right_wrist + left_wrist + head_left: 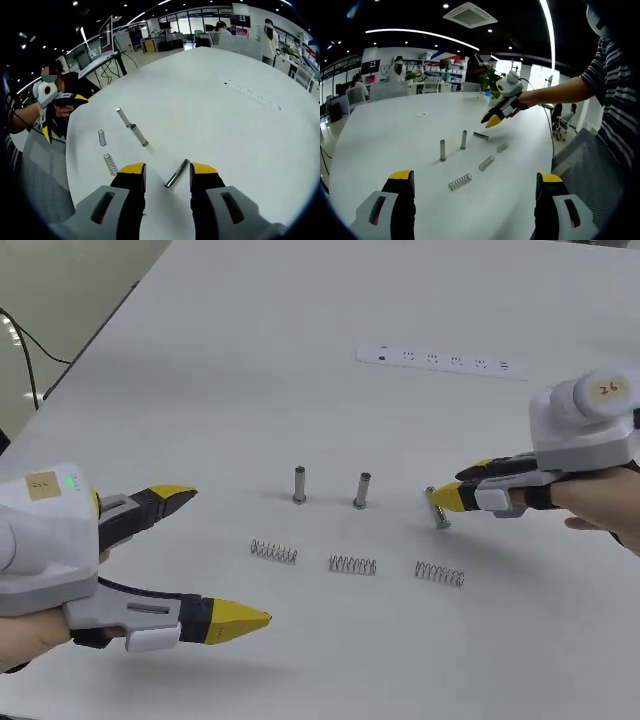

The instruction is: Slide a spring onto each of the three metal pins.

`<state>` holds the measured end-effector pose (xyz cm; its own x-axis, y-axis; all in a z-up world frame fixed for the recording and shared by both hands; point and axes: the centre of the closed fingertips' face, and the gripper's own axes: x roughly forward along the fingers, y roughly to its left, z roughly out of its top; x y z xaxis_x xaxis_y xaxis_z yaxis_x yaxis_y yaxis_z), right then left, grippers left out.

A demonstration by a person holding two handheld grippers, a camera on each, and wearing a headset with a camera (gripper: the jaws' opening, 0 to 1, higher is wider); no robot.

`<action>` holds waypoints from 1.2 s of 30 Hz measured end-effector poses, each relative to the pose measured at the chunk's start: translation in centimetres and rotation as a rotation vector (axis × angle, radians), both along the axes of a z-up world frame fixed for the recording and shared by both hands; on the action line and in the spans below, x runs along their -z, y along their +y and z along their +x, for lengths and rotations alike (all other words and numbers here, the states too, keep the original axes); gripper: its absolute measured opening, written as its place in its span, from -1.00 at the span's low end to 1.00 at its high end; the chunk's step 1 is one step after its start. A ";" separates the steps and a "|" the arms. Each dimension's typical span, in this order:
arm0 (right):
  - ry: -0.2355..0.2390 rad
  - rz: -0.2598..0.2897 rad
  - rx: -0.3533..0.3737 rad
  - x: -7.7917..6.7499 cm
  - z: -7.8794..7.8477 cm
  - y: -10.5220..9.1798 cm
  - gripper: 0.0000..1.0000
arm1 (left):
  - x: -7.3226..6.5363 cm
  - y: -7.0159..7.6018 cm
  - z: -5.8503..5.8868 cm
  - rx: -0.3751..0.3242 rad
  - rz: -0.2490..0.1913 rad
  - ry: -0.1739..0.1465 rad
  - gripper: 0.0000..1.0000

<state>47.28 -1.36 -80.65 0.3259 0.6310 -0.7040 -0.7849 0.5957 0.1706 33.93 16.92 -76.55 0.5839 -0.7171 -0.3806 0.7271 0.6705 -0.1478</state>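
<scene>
Three springs: lying in a row on my surface, one before each pin. Two pins: upright. A third pin: toppled between my right gripper fingers, spread, probably to right it. My left gripper: fingers wide apart, idle.

The counter is plain whitish grey. Pins and springs are silvery metal. The left gripper and right gripper run pale grey into black, with fingers tipped yellow (a green light glows on the left one). The person's shirt is striped dark and grey.
</scene>
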 end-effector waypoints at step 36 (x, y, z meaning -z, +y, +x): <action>0.195 -0.048 0.196 4.7 2.4 -0.2 -0.69 | 0.3 0.1 -0.1 -0.011 0.000 0.006 0.96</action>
<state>49.70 -1.60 -85.38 0.2938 0.5332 -0.7933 -0.6087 0.7443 0.2748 33.86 17.06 -76.81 0.5893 -0.7107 -0.3843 0.7186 0.6785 -0.1526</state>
